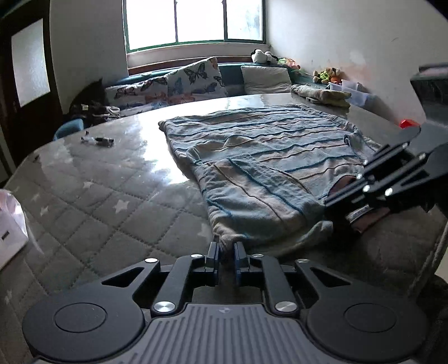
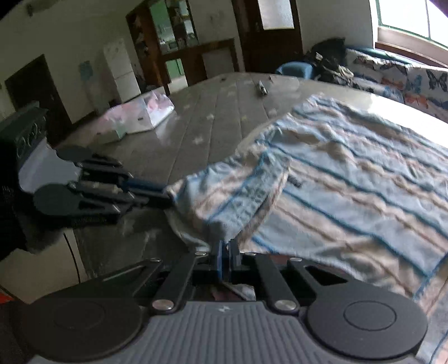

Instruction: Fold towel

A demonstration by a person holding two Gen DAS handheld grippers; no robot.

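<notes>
The striped towel [image 1: 268,156] lay spread across the table [image 1: 92,201], a quilted grey cover with white stars under a glossy sheet. It reached from the near edge towards the far one, wrinkled, with one flap already turned back on itself near the front.

The left hand-held gripper [image 1: 225,252] was down at the near edge, its blue fingers [image 1: 212,253] pinched tight on the towel's near corner, cloth bunched between them. The right hand-held gripper [image 2: 225,249] had its fingers clamped on another bit of the near hem, just beside the left one, and the fabric between the two rose in a soft hump off the table.

Over by the left edge sat a small dark object [image 1: 103,140], well apart from the towel; what it was, I couldn't make out. A second folded cloth [image 1: 322,93] rested at the far right corner. A pale plastic bag [image 2: 134,119] lay near the left end of the table. Butterfly-print cushions [image 1: 193,81] lined the bench under the window [image 1: 196,22].
</notes>
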